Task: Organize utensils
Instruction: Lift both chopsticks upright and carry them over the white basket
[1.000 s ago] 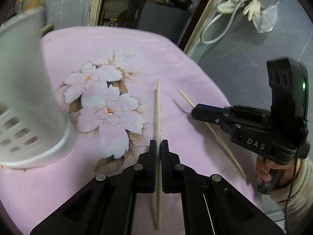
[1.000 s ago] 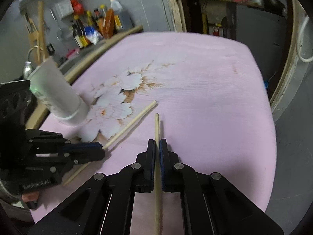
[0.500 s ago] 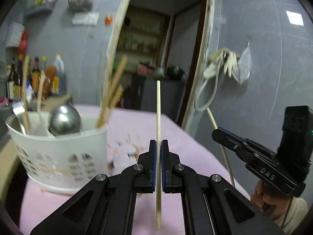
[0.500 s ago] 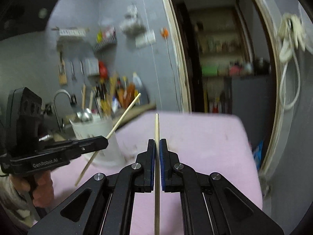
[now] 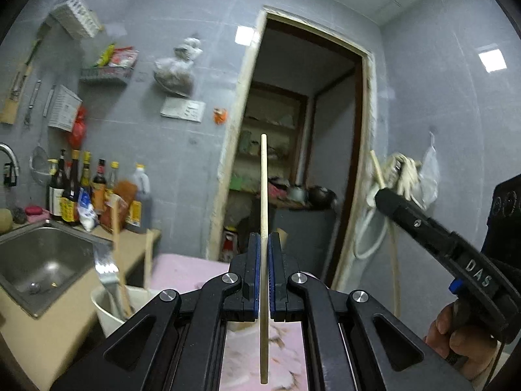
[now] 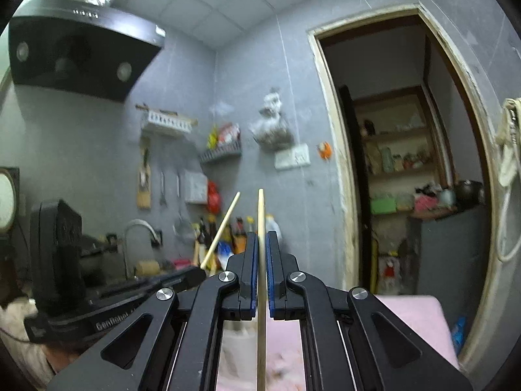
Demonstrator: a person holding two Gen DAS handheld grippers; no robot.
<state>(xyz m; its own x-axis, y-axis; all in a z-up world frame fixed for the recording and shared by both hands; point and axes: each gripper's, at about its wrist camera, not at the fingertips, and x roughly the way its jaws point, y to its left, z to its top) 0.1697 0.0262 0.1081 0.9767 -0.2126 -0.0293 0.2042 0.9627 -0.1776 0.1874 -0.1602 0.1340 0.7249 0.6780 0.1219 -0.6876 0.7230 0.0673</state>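
The left gripper (image 5: 264, 254) is closed on a wooden chopstick (image 5: 264, 195), which is clamped between the blue-lined fingers (image 5: 254, 277) and stands upright in the left wrist view, its upper end reaching up in front of the doorway (image 5: 306, 150) and its lower end hanging below the fingers over the pink floral cloth (image 5: 286, 358) on the table (image 5: 182, 268). The right gripper (image 6: 259, 254) is likewise closed on a second chopstick (image 6: 260, 215), held upright between its fingers, with the lower part passing down between the gripper arms. In the left wrist view the right gripper (image 5: 423, 224) appears at the right edge, raised and tilted, gripped by the person's right hand (image 5: 462, 342), and its chopstick (image 5: 377, 171) projects above the fingertip and continues below it. In the right wrist view the left gripper (image 6: 195, 273) lies at lower left, its chopstick (image 6: 221, 228) slanting up to the right. A white utensil basket (image 5: 107, 312) stands on the table at lower left, just beside the sink (image 5: 42, 260); it holds wooden-handled utensils (image 5: 115, 228) and a metal utensil (image 5: 105, 265). Both chopsticks are in the air, clear of the basket. Sauce bottles (image 5: 84, 192) line the wall behind the sink. A range hood (image 6: 75, 55) is mounted at upper left in the right wrist view.
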